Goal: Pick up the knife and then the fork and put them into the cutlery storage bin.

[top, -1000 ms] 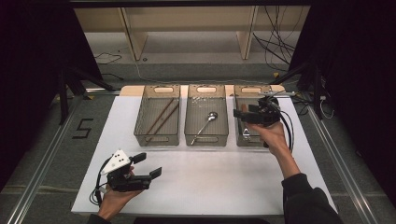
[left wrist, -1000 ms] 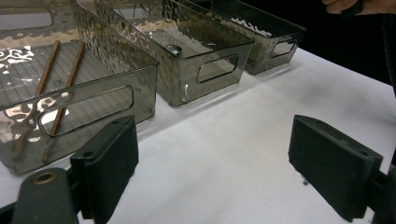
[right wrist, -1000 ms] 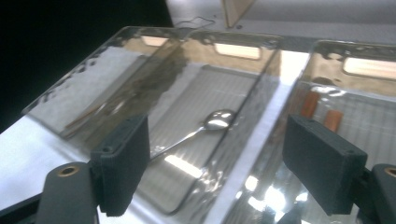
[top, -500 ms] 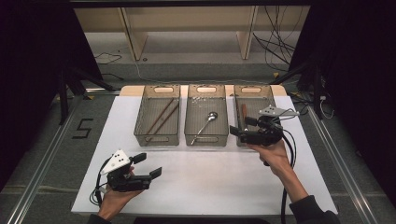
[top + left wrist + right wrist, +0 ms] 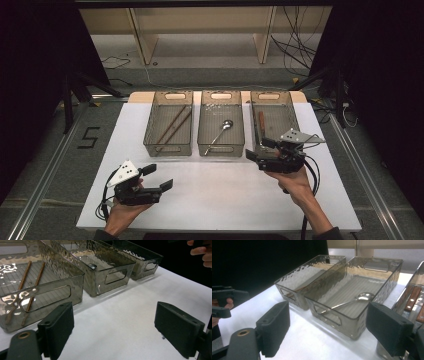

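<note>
White tabletop [image 5: 225,195] fills the foreground, and we take the middle tray [image 5: 221,122] of three smoky plastic trays as our landmark. Inside it lies a metal spoon [image 5: 220,131], bowl toward the far end. To its left stands the tray [image 5: 168,124] with two brown chopsticks [image 5: 172,125] laid lengthwise; to its right, the tray [image 5: 274,120] with a wooden-handled utensil [image 5: 261,121], whose blade we cannot make out. One kind of cutlery per tray suggests sorting, which would explain the row. We hold the right gripper [image 5: 261,150] just in front of the right-hand tray's near wall, its jaws spread wide with nothing between them; in the right gripper view the pads frame the spoon tray's near corner, so we judge it is between pick-ups. We rest the left gripper [image 5: 157,177] well in front of the chopstick tray, near the table's front edge, jaws likewise wide apart and bare, apparently parked clear of the other hand's working space.
</note>
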### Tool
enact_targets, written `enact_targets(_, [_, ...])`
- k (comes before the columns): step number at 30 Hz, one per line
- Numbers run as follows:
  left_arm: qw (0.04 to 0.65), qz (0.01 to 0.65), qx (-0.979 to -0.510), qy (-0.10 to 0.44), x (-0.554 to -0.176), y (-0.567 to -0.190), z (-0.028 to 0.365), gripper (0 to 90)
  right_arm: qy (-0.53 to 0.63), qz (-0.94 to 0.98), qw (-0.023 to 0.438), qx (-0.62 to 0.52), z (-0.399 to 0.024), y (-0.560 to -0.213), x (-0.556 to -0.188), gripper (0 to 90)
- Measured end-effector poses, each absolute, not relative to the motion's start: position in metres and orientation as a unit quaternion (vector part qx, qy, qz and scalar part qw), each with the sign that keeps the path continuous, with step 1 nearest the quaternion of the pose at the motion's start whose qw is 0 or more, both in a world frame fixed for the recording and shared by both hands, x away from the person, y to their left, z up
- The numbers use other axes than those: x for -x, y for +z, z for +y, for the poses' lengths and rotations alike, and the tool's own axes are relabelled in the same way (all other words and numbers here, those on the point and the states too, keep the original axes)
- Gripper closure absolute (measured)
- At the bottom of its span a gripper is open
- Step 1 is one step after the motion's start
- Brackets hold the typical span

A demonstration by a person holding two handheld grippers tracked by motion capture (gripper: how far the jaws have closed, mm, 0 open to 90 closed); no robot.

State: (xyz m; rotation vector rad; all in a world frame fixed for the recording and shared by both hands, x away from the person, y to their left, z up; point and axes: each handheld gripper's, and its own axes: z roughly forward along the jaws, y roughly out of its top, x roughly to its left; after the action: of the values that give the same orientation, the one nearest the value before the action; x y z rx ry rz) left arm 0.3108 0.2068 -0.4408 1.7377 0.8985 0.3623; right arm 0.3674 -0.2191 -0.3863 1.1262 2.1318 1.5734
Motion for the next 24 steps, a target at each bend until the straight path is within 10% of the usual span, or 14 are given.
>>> enact_targets(24, [0.546, 0.374, -0.735, 0.147, -0.311, -0.441, 0.206, 15.6, 0.542, 0.734, 0.136, -0.386, -0.23, -0.428, -0.318, 18.4])
